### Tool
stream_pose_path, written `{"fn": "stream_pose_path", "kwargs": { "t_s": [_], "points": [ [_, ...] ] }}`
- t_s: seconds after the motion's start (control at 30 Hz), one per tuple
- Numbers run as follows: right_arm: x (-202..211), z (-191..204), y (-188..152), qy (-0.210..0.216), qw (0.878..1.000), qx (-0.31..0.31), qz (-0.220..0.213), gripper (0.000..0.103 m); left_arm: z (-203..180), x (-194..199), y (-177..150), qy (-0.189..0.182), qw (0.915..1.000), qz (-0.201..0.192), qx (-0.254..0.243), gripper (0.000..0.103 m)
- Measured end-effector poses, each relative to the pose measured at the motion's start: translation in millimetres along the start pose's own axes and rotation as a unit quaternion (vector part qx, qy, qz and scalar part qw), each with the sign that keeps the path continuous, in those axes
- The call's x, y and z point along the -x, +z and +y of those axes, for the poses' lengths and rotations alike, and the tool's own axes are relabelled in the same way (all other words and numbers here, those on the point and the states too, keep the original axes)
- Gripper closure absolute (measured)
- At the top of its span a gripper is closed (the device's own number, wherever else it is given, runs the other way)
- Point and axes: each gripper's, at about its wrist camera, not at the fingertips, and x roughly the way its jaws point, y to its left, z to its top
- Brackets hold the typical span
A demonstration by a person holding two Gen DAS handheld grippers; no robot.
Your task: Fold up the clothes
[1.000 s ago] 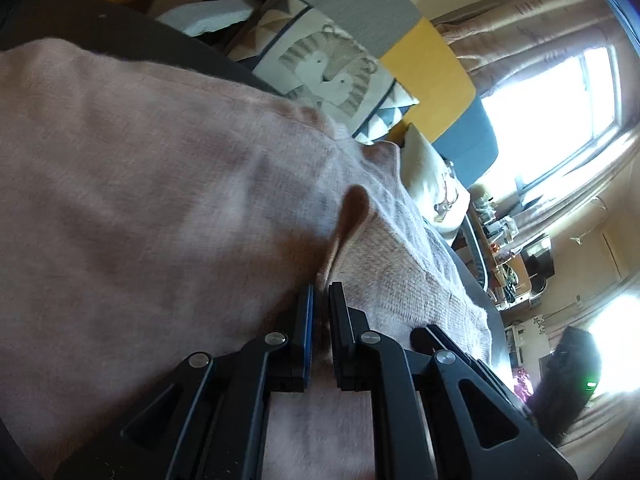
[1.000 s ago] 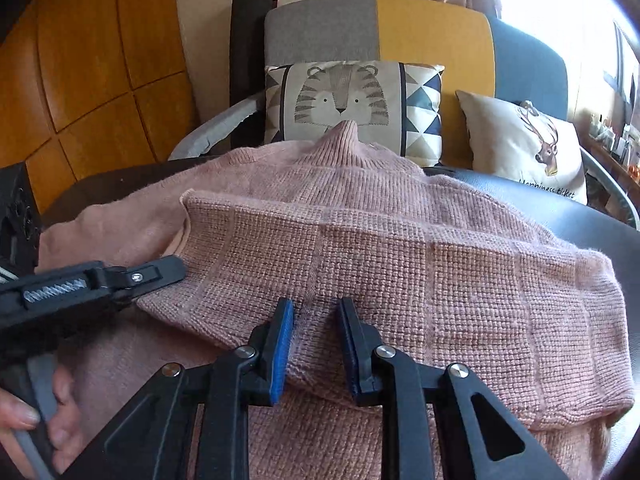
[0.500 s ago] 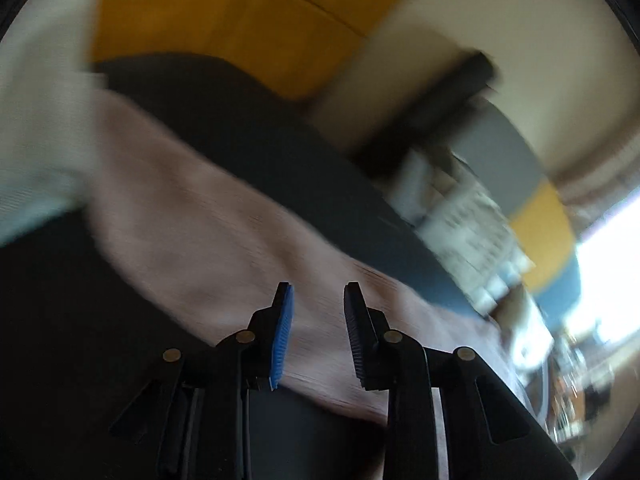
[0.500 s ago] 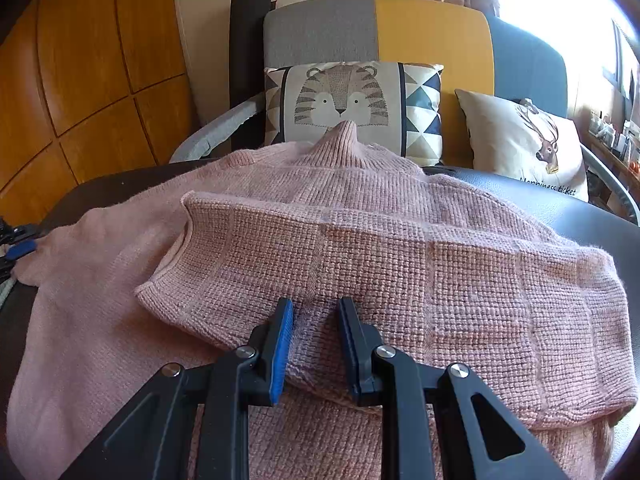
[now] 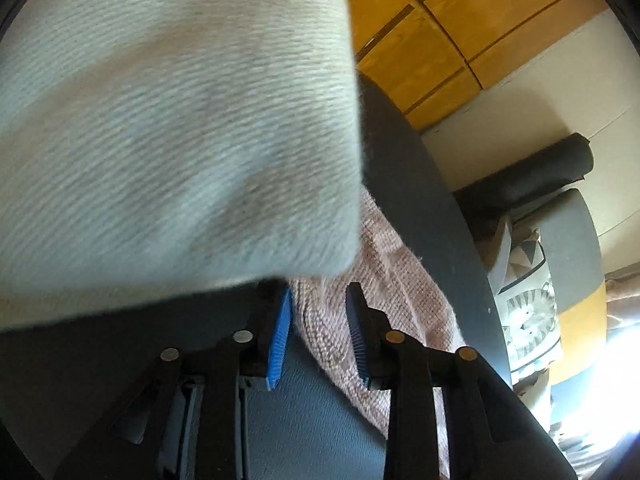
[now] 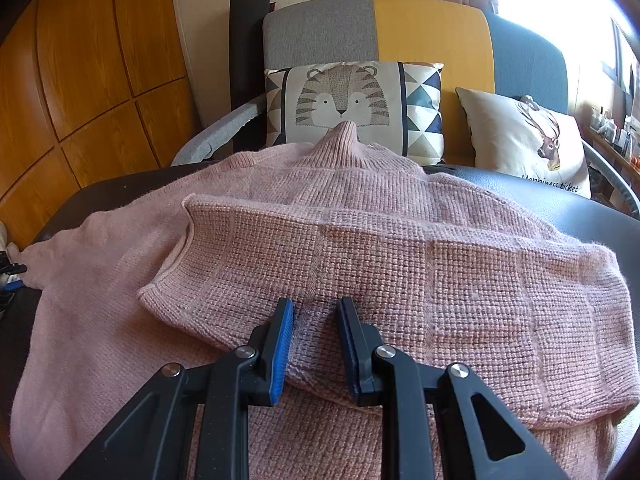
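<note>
A pink knit sweater [image 6: 400, 248] lies on the dark round table [image 6: 580, 208], its body folded over itself. My right gripper [image 6: 315, 302] sits at the near edge of the fold, shut on a pinch of knit. In the left wrist view my left gripper [image 5: 319, 292] hovers at the sweater's sleeve end [image 5: 384, 280]. Its jaws are opening, with the knit's edge lying between the pads and not pressed. A cream knit cloth [image 5: 168, 128] very close to the lens covers the upper left; I cannot tell what it belongs to. A bit of the left gripper [image 6: 12, 278] shows at the right view's left edge.
Behind the table stands a grey, yellow and blue sofa [image 6: 432, 32] with a tiger cushion [image 6: 344, 100] and a deer cushion [image 6: 532, 140]. A black roll [image 6: 248, 60] leans beside it. Wood panelling [image 6: 80, 60] lines the left wall. The table rim [image 5: 420, 200] curves past the sleeve.
My left gripper let go of the sweater's middle, swung out to the left sleeve end, rolled, and its jaws parted. The cream cloth came into its view. The right gripper stayed put.
</note>
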Motion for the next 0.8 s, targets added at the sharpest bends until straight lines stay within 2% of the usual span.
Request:
{"fn": "stream_pose_path", "kwargs": {
  "t_s": [0.07, 0.13, 0.17, 0.3, 0.4, 0.43, 0.47, 0.5, 0.53, 0.6, 0.73, 0.8],
  "points": [
    [0, -1, 0, 0.003, 1.0, -0.002, 0.0, 0.08, 3, 3, 0, -0.005, 0.9998, -0.002, 0.02, 0.07],
    [0, -2, 0, 0.006, 1.0, -0.005, -0.001, 0.08, 9, 4, -3, -0.023, 0.9984, -0.012, 0.05, 0.062],
    [0, -2, 0, 0.008, 1.0, -0.006, -0.001, 0.08, 9, 3, -1, -0.024, 0.9983, -0.015, 0.052, 0.062],
    [0, -4, 0, 0.012, 1.0, -0.009, -0.002, 0.08, -3, -4, 7, 0.007, 0.9994, -0.032, 0.015, 0.056],
    [1, -5, -1, 0.015, 1.0, -0.012, -0.002, 0.08, -12, -9, 8, 0.027, 0.9983, -0.048, -0.019, 0.056],
    [1, -5, -1, 0.015, 1.0, -0.012, -0.003, 0.08, -12, -11, 9, 0.029, 0.9981, -0.05, -0.022, 0.062],
    [1, -5, -1, 0.016, 1.0, -0.013, -0.003, 0.08, -13, -12, 8, 0.036, 0.9976, -0.053, -0.025, 0.074],
    [1, -5, -1, 0.016, 1.0, -0.013, -0.003, 0.08, -13, -15, 9, 0.046, 0.9975, -0.045, -0.029, 0.095],
    [1, -5, -1, 0.015, 1.0, -0.013, -0.004, 0.08, -14, -18, 10, 0.054, 0.9973, -0.037, -0.032, 0.095],
    [1, -4, -1, 0.014, 1.0, -0.011, -0.004, 0.08, -16, -15, 11, 0.038, 0.998, -0.037, -0.033, 0.096],
    [1, -4, -2, 0.013, 1.0, -0.011, -0.005, 0.08, -41, 4, 12, -0.008, 0.9969, -0.05, -0.06, 0.096],
    [1, -4, -2, 0.014, 1.0, -0.012, -0.005, 0.08, -65, 20, 10, -0.04, 0.9931, -0.07, -0.086, 0.096]
  ]
}}
